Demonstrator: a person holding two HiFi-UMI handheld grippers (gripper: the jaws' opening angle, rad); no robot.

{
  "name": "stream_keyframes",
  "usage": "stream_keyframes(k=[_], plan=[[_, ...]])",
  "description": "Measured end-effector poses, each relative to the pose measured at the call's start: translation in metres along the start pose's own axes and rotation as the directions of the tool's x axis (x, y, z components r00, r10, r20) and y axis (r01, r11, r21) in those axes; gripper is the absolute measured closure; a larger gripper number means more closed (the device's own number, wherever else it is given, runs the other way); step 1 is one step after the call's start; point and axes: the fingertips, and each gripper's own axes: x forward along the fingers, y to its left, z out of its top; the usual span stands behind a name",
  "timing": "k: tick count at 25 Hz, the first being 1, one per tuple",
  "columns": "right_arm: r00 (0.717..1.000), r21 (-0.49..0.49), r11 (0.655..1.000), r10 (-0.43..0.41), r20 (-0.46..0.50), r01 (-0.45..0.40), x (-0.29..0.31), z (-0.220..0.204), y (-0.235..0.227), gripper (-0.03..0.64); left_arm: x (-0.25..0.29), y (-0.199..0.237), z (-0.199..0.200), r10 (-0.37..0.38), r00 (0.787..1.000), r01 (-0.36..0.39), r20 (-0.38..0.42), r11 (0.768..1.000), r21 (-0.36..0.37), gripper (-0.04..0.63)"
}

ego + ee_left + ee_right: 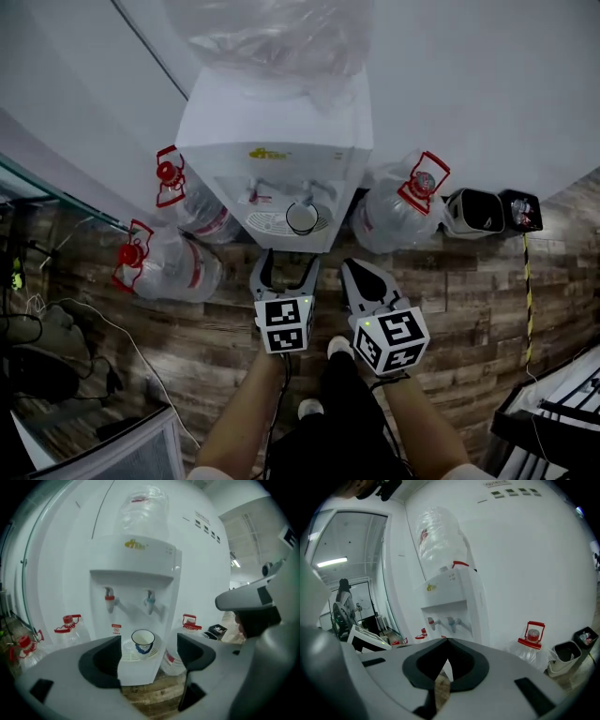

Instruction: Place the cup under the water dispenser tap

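White enamel cup with blue motif [143, 641]: stands on the white floor-standing water dispenser's [281, 141] drip tray beneath the blue tap [150, 601]; left gripper [284, 267] spread, empty; right gripper [364, 277] pressed together; risk: a stray nudge could topple it.

Probably an office: water dispenser [281, 150], spare bottles [398, 211].
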Motion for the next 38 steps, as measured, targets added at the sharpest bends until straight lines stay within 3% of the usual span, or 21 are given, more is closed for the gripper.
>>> stream_keyframes(k=[4, 15, 19, 30, 38], plan=[[1.0, 0.011, 1.0, -0.024, 0.013, 0.024, -0.049, 0.032, 0.03, 0.597, -0.067, -0.006, 0.044, -0.024, 0.999, 0.024, 0.038, 1.0, 0.009, 0.187], [0.999, -0.009, 0.999, -0.041, 0.035, 0.042, -0.166, 0.119, 0.112, 0.595, -0.246, -0.023, 0.126, -0.094, 0.995, 0.093, 0.015, 0.995, 0.043, 0.253], [0.998, -0.028, 0.999, -0.033, 0.049, 0.034, -0.203, 0.145, 0.136, 0.596, -0.296, -0.034, 0.145, -0.06, 0.998, 0.058, 0.025, 0.996, 0.072, 0.34], [0.996, -0.061, 0.998, 0.021, 0.084, -0.016, -0.311, 0.164, 0.191, 0.596, -0.409, -0.081, 0.177, -0.047, 0.994, 0.04, 0.096, 0.997, 0.072, 0.443], [0.987, -0.09, 0.992, 0.098, 0.124, -0.087, -0.414, 0.158, 0.22, 0.597, -0.499, -0.144, 0.157, -0.03, 0.993, 0.017, 0.116, 0.994, 0.11, 0.522]])
